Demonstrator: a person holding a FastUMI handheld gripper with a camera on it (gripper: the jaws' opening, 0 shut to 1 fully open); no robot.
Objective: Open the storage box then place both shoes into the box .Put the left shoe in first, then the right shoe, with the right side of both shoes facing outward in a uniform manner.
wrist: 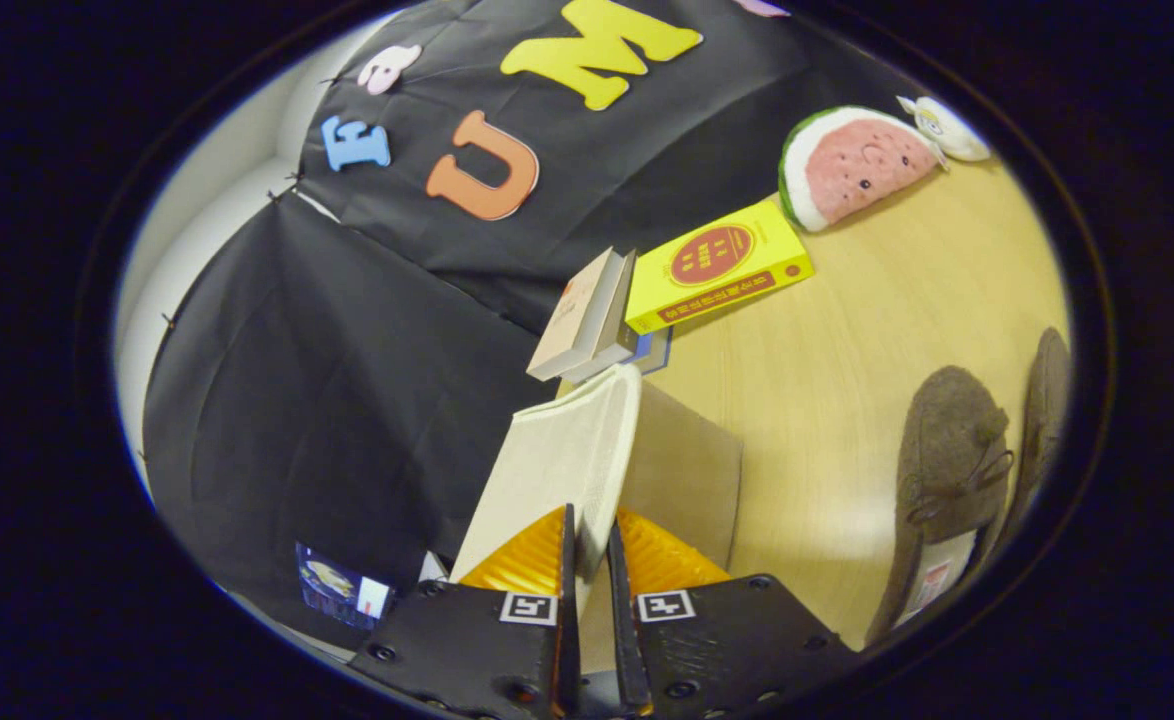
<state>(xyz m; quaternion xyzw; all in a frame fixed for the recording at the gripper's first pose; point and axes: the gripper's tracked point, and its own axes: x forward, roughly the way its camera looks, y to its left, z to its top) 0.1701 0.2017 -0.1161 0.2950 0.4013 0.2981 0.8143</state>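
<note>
My gripper (589, 540) is shut on the edge of the storage box lid (562, 460), a pale cream panel that rises between the fingers and stands lifted away from the box body (687, 470), whose beige side shows just behind it. Two brown felt shoes lie on the wooden table beside the box: the nearer shoe (947, 480) with a bow and a label inside, and the second shoe (1047, 400) partly hidden beyond it. The view is tilted.
Beyond the box stand two leaning books (587, 315) and a yellow book (717, 265) lying flat. A watermelon plush (852, 165) and a small white toy (947, 125) rest further back. The wooden table (847, 350) stretches between the box and the shoes.
</note>
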